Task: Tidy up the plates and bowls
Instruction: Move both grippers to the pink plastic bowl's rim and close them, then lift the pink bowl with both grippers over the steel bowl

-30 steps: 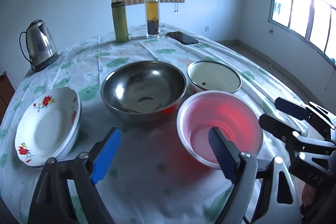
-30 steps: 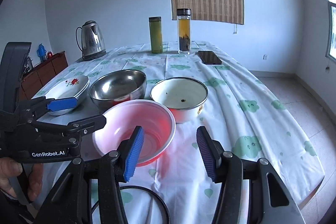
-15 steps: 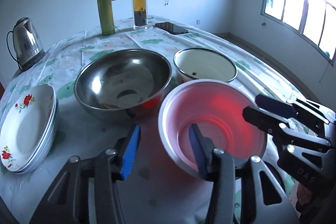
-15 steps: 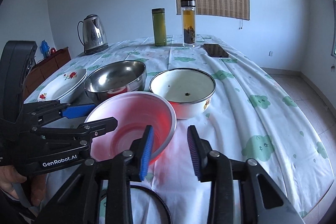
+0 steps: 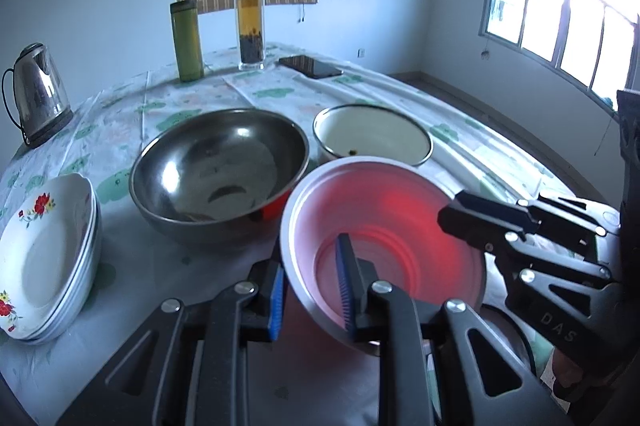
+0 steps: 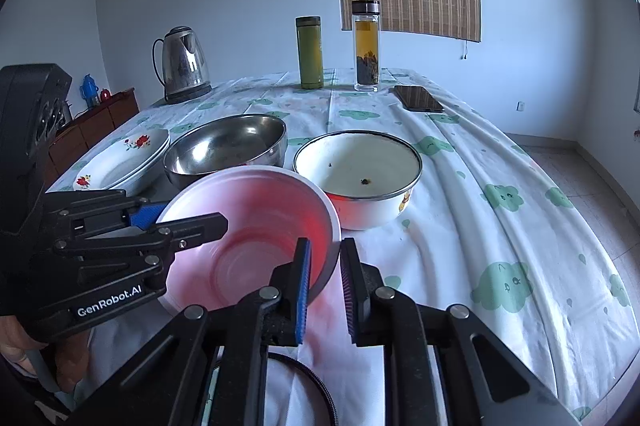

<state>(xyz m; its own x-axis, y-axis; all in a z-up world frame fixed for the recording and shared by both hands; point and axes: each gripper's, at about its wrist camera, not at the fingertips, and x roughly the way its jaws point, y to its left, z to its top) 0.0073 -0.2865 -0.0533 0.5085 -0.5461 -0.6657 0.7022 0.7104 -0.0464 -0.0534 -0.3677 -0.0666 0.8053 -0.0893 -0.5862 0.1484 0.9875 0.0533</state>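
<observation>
— Closing in on the pink plastic bowl (image 5: 384, 226): my left gripper (image 5: 310, 296) and right gripper (image 6: 325, 290) have just been narrowing, each straddling its near rim, by the look clamped on it.

— Where is it?

— Near edge of the table (image 6: 500, 226), just before the steel bowl (image 5: 220, 174) and enamel bowl (image 6: 360, 174). I'd lift level with both hands — uneven pull could flex it loose.

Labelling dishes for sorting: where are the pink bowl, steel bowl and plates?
pink bowl (image 5: 400, 202), left wrist view, inner wall
steel bowl (image 5: 224, 162), left wrist view, inside
plates (image 5: 44, 258), left wrist view, top plate's centre
</observation>
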